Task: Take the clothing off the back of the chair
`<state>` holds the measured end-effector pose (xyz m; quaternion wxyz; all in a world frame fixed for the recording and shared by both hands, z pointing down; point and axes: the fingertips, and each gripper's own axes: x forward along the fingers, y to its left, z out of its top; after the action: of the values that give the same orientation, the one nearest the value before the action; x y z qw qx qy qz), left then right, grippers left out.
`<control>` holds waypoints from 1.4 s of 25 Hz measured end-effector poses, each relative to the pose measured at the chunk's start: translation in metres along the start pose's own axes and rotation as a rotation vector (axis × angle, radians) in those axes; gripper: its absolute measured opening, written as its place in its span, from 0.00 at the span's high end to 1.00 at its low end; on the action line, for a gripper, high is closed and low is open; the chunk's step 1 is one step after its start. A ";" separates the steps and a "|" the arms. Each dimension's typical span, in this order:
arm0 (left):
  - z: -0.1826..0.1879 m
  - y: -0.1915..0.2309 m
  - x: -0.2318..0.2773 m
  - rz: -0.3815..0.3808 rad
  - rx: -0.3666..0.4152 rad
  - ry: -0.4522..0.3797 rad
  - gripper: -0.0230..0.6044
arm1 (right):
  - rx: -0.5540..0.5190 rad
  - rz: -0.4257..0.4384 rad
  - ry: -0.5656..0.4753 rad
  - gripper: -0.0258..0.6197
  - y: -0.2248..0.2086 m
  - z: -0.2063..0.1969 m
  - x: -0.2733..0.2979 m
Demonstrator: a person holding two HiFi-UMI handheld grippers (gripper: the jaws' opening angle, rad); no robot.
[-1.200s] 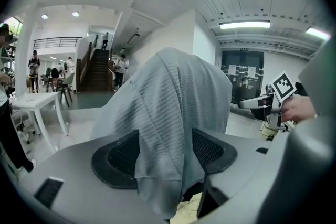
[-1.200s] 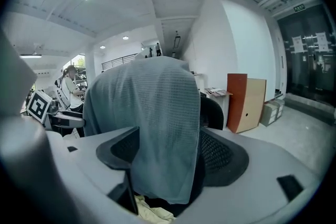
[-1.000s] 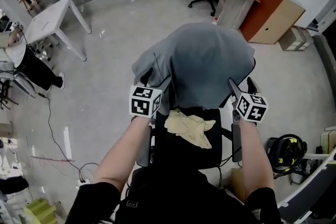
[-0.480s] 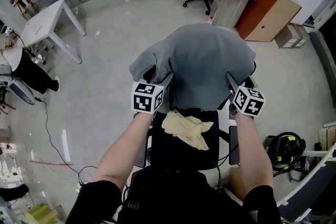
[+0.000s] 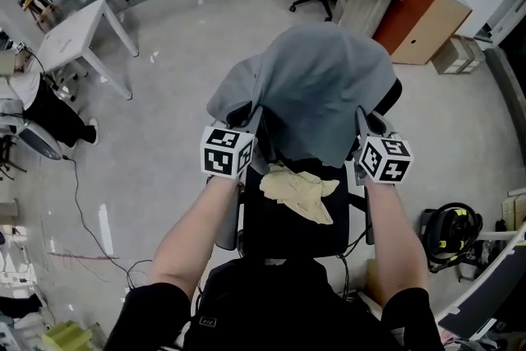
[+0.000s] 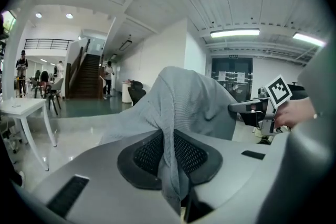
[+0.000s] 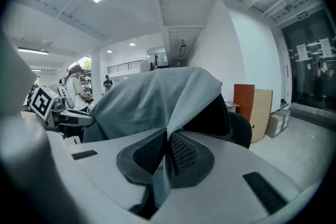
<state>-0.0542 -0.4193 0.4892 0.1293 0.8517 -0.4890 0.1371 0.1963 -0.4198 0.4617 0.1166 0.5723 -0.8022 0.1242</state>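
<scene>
Jaws just closed: left gripper, right gripper pinch garment | hanging lengthwise down chair back

Long white ceiling strip lights above my left gripper give me bright, even light and soft shadows. The glossy pale grey floor below both tools shows faint glare. Gripper views bulge, with black corners; jaw bodies nearest the lens blur, while the grey knitted garment between them looks sharp.
</scene>
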 end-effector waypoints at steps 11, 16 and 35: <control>-0.005 0.008 -0.051 -0.105 0.064 -0.022 0.94 | 0.040 0.032 -0.096 0.93 0.076 0.022 -0.052; -0.016 0.000 -0.052 -0.143 0.079 0.013 0.60 | 0.015 0.048 -0.116 0.93 0.095 0.030 -0.079; -0.002 -0.067 -0.052 -0.175 0.243 0.036 0.46 | 0.043 0.265 -0.363 0.94 0.138 0.099 -0.205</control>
<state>-0.0214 -0.3441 0.4660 0.0454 0.8979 -0.3903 0.1985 0.1267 -0.2269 0.2920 -0.0593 0.4772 -0.8754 0.0502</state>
